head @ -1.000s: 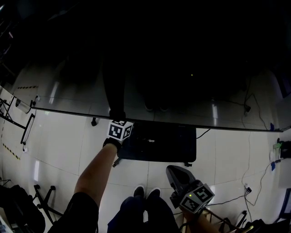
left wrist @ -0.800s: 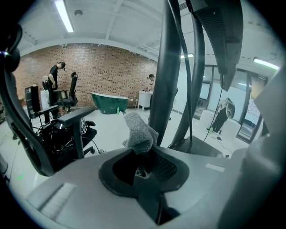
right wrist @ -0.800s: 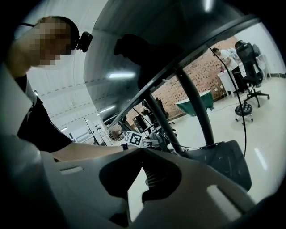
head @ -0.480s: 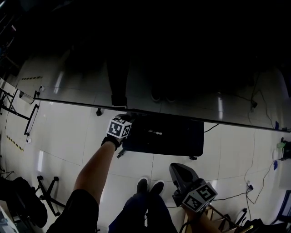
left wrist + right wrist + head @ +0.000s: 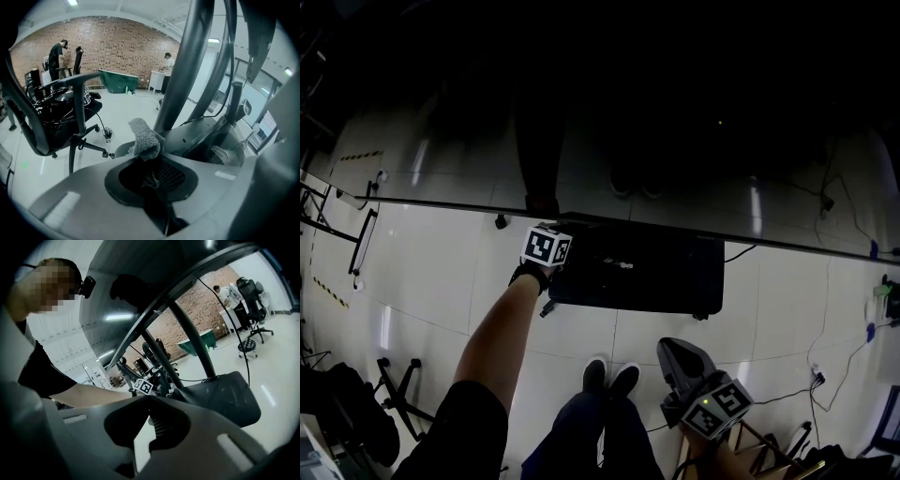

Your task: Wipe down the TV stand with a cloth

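We clamp cloth in left gripper, jaws tight on it, at left edge of stand. Right gripper: jaws together, nothing between, well apart from stand.

Cloth: grey, nubby knit. TV stand: base black, posts dark grey. Left gripper and right gripper: mid-grey shells, black jaw pockets. Marker cubes: white with black square patterns. Floor: glossy white tile, thin dark grout lines. Far brick wall: red-brown. Tub: green. Office chair: black. Hazard tape on left: yellow-black stripes.
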Motion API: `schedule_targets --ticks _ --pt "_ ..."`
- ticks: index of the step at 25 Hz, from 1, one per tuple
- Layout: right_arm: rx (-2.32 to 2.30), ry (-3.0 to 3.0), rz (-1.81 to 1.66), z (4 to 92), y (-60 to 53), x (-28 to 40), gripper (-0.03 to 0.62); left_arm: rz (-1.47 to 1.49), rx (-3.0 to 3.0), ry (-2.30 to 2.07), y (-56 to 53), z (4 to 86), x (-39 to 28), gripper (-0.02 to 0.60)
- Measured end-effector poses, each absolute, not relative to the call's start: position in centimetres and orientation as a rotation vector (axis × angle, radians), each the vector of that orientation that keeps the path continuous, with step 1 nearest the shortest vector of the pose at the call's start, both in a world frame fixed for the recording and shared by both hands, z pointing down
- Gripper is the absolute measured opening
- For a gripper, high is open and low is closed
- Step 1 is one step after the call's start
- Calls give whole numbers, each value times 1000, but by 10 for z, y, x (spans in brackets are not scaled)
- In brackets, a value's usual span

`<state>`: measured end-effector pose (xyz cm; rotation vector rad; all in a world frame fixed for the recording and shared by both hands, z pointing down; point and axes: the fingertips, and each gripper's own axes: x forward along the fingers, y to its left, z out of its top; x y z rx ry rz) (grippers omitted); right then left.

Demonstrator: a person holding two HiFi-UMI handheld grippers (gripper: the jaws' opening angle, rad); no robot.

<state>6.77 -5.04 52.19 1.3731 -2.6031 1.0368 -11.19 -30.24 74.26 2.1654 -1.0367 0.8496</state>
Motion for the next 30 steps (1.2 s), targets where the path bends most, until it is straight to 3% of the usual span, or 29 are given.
schedule_targets --ticks 24,30 --pt "1326 -2630 1064 491 -55 52 3 848 2112 -921 -123 750 -106 69" --pt "1209 -2649 1037 494 -55 29 3 690 2265 -858 -96 693 -81 74"
